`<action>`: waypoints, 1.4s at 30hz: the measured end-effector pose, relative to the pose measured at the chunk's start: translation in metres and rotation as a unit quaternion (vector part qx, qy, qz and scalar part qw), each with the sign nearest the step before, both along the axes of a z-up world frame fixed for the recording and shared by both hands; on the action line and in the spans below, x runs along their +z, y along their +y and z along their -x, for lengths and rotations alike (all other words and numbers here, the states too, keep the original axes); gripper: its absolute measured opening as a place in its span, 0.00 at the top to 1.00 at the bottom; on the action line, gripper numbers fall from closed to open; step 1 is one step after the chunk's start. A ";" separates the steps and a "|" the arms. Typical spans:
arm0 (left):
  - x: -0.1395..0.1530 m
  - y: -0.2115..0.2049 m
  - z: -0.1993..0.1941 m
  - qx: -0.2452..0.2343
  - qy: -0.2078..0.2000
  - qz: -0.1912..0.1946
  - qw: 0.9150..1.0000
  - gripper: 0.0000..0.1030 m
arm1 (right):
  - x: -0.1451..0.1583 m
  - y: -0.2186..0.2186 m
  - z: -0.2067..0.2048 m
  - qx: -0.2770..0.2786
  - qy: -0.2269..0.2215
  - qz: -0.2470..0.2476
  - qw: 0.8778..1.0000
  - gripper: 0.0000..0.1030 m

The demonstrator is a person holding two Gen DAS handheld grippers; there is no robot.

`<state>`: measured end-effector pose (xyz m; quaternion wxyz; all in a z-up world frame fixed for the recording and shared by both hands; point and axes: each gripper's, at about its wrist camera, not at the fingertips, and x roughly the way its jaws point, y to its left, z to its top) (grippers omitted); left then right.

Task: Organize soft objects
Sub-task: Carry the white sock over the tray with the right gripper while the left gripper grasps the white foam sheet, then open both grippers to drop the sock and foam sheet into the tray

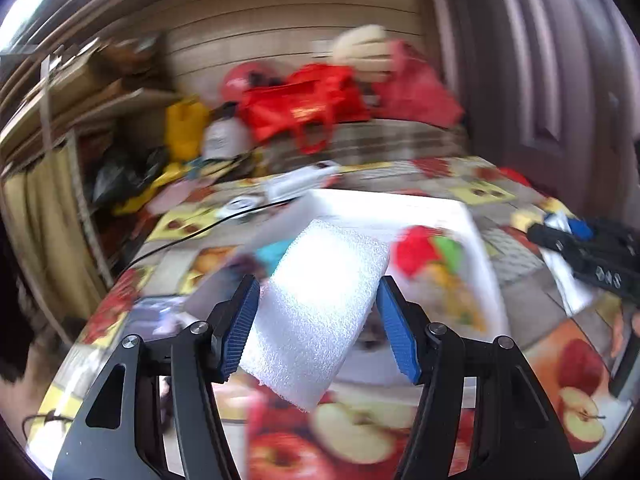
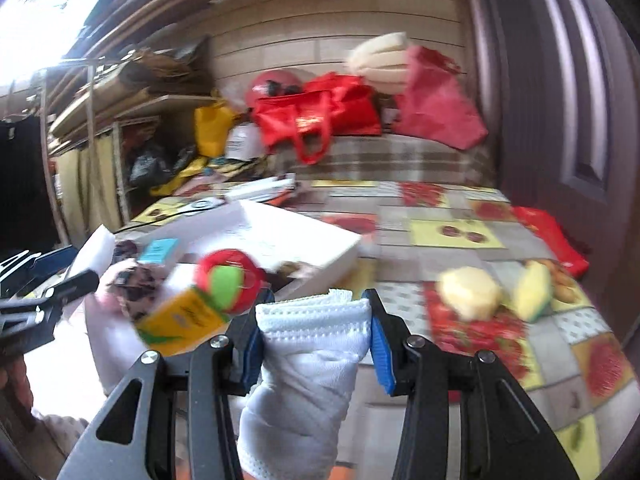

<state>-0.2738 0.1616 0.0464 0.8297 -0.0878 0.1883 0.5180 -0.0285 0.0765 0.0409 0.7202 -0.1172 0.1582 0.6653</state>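
My left gripper (image 1: 318,296) is shut on a white foam sheet (image 1: 316,308) and holds it above the fruit-print tablecloth, just in front of a white box (image 1: 476,236). The box holds a red and green soft ball (image 1: 420,252) and other soft items. My right gripper (image 2: 316,320) is shut on a folded white mesh cloth (image 2: 308,364), to the right of the same white box (image 2: 320,248). The red and green ball (image 2: 228,280) and a yellow packet (image 2: 184,320) lie in the box. The left gripper also shows in the right wrist view (image 2: 48,280), at the left edge.
Two yellow sponges (image 2: 470,292) (image 2: 532,292) lie on the tablecloth at the right. A red packet (image 2: 552,240) lies near the table's right edge. Red bags (image 2: 320,116) sit on a bench behind the table. A black cable (image 1: 200,232) crosses the table's left side.
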 end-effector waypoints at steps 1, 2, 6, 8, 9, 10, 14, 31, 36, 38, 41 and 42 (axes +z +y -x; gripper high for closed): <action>-0.001 0.006 0.008 0.013 -0.010 0.004 1.000 0.41 | -0.001 0.003 0.006 0.007 0.000 -0.001 1.000 0.56; -0.002 0.011 0.011 0.023 -0.016 0.004 1.000 0.41 | 0.000 0.009 0.015 0.019 0.001 -0.005 1.000 0.56; -0.002 0.021 0.007 0.029 -0.025 -0.015 0.999 0.41 | 0.001 0.030 0.046 0.056 -0.002 -0.012 0.998 0.57; -0.003 0.027 0.000 0.022 -0.029 -0.019 0.999 0.41 | 0.002 0.036 0.058 0.063 -0.006 -0.014 0.998 0.57; -0.003 0.030 -0.004 0.018 -0.031 -0.020 0.999 0.41 | 0.002 0.040 0.062 0.068 -0.010 -0.015 0.998 0.57; -0.003 0.035 -0.008 0.015 -0.031 -0.021 0.999 0.41 | 0.002 0.044 0.064 0.070 -0.013 -0.016 0.997 0.57; -0.002 0.053 -0.018 0.015 -0.032 -0.009 0.999 0.41 | 0.002 0.061 0.065 0.073 -0.008 -0.010 0.997 0.57; -0.011 0.092 -0.045 0.019 0.020 0.050 0.998 0.40 | 0.002 0.096 0.073 0.085 -0.054 0.003 0.995 0.50; -0.011 0.094 -0.036 0.057 0.008 0.050 0.997 0.13 | 0.004 0.091 0.063 0.062 -0.034 -0.014 0.997 0.02; -0.009 0.090 -0.032 0.066 0.000 0.037 0.997 0.00 | 0.006 0.085 0.062 0.059 -0.030 -0.030 0.997 0.00; -0.006 0.085 -0.028 0.068 -0.009 0.021 0.997 0.00 | 0.009 0.077 0.064 0.060 -0.036 -0.056 0.996 0.00; -0.006 0.082 -0.027 0.069 -0.012 0.015 0.997 0.00 | 0.010 0.074 0.065 0.059 -0.038 -0.064 0.995 0.00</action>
